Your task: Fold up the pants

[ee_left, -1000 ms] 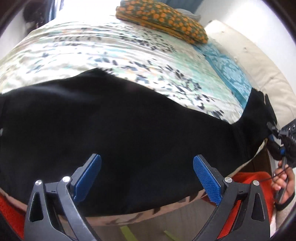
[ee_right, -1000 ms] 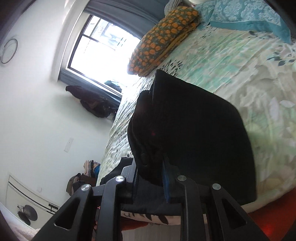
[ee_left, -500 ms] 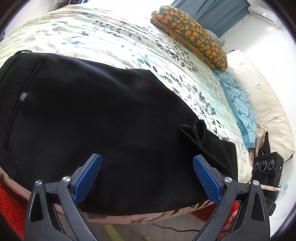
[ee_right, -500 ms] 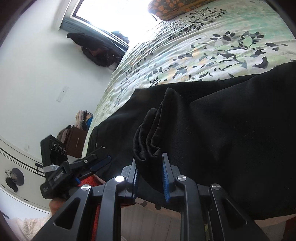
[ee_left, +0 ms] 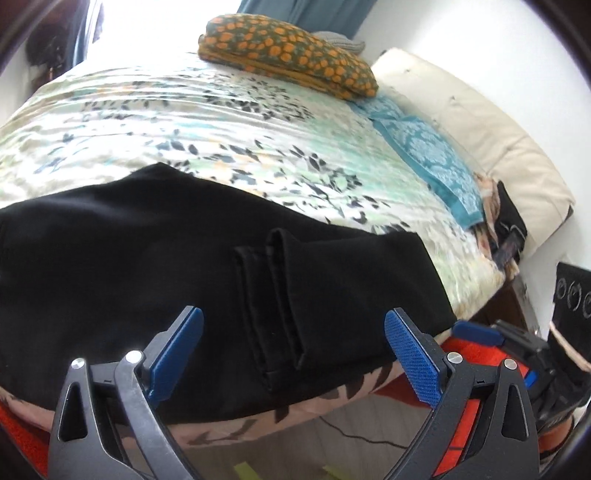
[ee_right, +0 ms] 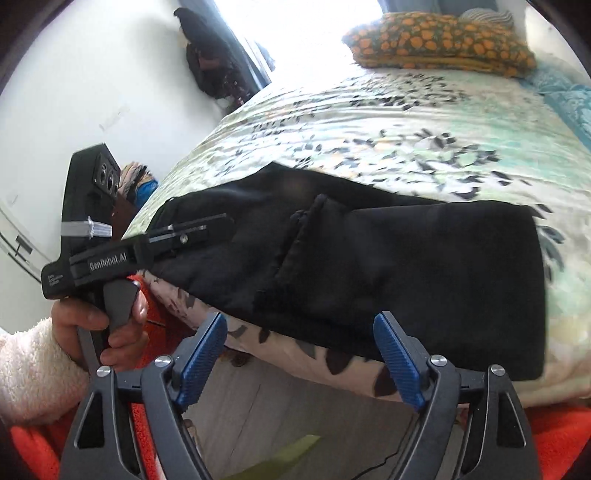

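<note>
our left claw (ee_left: 291,350) hangs with its blue pads wide apart and nothing between them, just off the near edge of the bed (ee_left: 229,122). our right claw (ee_right: 301,354) is equally wide and empty, also off that near edge.

straight ahead of both claws lie the black pants (ee_left: 155,258), flat on the bedspread along the near edge. their long axis runs left to right across our view, so we face the long side, not an end. the leg part is laid back over the body of the pants, and its hems (ee_left: 273,295) sit between the left claw's pads in that view, pointing toward us. in the right wrist view the same hems (ee_right: 295,243) lie left of centre, and the folded edge (ee_right: 535,288) is off to the right, nearer our right claw. we judge that a further fold would bring one short end across to the other, with the right claw closer to the folded end and the left claw (ee_right: 184,236), seen reaching over the far-left part of the pants, closer to that end.

the bedspread is soft, with a leaf print. an orange-spotted pillow (ee_left: 288,55) and a teal pillow (ee_left: 428,158) lie well apart from the pants toward the cream headboard (ee_left: 480,125). a bright window (ee_right: 303,22) lights the white-walled room.
</note>
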Demonstrator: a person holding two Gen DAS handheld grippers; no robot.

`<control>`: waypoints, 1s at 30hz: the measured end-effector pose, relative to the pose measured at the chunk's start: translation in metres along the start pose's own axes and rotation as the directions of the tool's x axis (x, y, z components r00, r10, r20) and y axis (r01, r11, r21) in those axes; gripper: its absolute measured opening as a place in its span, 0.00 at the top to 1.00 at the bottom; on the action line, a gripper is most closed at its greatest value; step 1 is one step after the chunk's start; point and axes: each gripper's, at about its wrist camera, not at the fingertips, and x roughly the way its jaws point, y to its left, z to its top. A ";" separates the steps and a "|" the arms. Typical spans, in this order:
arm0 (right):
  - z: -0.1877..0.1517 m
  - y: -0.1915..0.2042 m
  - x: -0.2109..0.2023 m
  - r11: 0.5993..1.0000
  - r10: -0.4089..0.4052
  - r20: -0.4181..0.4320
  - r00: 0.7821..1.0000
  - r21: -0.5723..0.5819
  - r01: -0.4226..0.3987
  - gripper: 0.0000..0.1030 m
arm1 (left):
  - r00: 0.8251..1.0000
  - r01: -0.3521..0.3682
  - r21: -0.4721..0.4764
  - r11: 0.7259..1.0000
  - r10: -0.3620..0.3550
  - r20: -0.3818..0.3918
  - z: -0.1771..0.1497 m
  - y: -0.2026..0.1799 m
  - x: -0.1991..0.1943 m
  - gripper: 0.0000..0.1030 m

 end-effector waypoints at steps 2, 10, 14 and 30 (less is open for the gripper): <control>-0.005 -0.019 -0.020 0.998 -0.036 0.049 0.998 0.061 0.033 0.19 | 0.998 0.004 0.001 1.000 -0.004 -0.058 -0.005 -0.004 0.017 0.24; -0.001 -0.057 -0.039 0.975 -0.058 0.145 0.988 0.223 0.025 0.19 | 0.996 0.000 0.066 0.998 0.006 -0.086 -0.018 -0.025 0.025 0.43; 0.001 -0.060 -0.035 0.971 -0.027 0.137 0.990 0.238 -0.007 0.19 | 0.990 -0.035 0.072 0.997 0.045 -0.133 -0.016 -0.029 0.040 0.43; 0.005 -0.066 -0.027 0.974 -0.169 0.115 0.979 0.171 0.149 0.19 | 0.973 -0.149 0.063 0.987 0.158 -0.168 -0.033 -0.010 0.035 0.89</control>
